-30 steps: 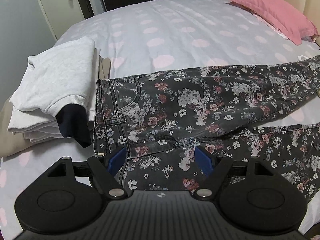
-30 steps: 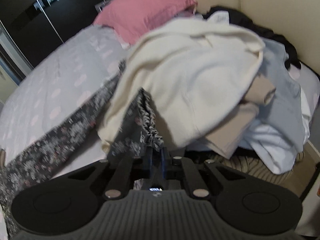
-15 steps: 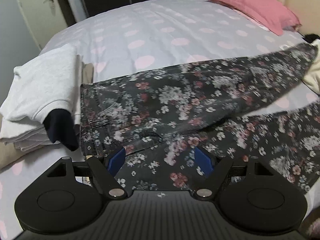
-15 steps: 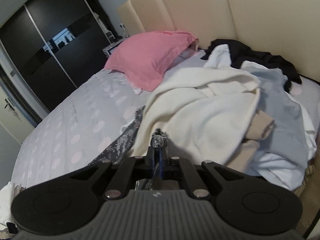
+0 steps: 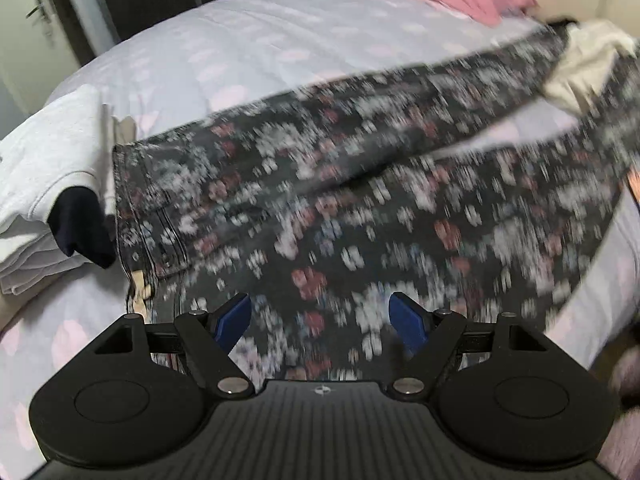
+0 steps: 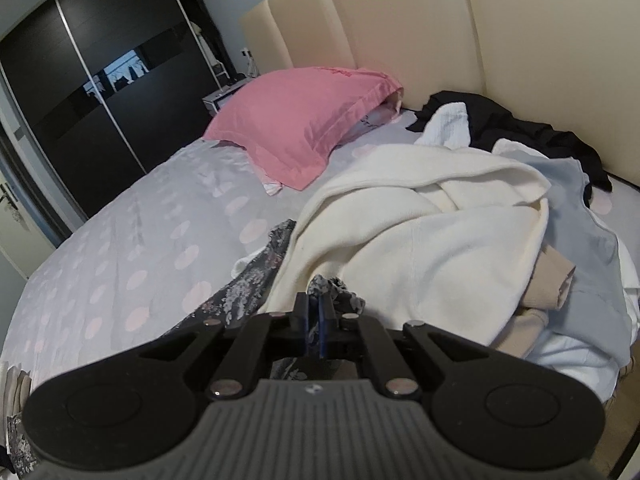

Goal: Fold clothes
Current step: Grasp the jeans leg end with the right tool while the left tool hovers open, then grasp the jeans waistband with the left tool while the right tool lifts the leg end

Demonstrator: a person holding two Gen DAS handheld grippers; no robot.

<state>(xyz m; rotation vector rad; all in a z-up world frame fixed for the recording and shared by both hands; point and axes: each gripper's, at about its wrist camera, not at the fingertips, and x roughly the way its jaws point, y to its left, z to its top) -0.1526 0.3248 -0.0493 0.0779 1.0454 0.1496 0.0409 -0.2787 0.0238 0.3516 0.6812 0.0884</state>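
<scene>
Dark floral trousers (image 5: 320, 200) lie spread across the bed, waistband at the left, legs running right; the view is motion-blurred. My left gripper (image 5: 320, 316) is open, its blue fingertips (image 5: 234, 314) just above the near trouser fabric, holding nothing. My right gripper (image 6: 316, 312) is shut on a trouser leg hem (image 6: 334, 286), lifted beside a cream garment (image 6: 420, 240). The other trouser leg (image 6: 256, 276) trails down to the left over the bed.
A stack of folded white and beige clothes (image 5: 48, 184) with a dark piece sits at the left. A heap of unfolded clothes (image 6: 560, 220) lies by the beige headboard (image 6: 440, 32). A pink pillow (image 6: 304, 128) and the dotted sheet (image 6: 140, 248) lie beyond.
My right gripper has risen and pulled back with the trouser hem. In the left view the trouser legs have swung across and the near leg has moved toward the far leg.
</scene>
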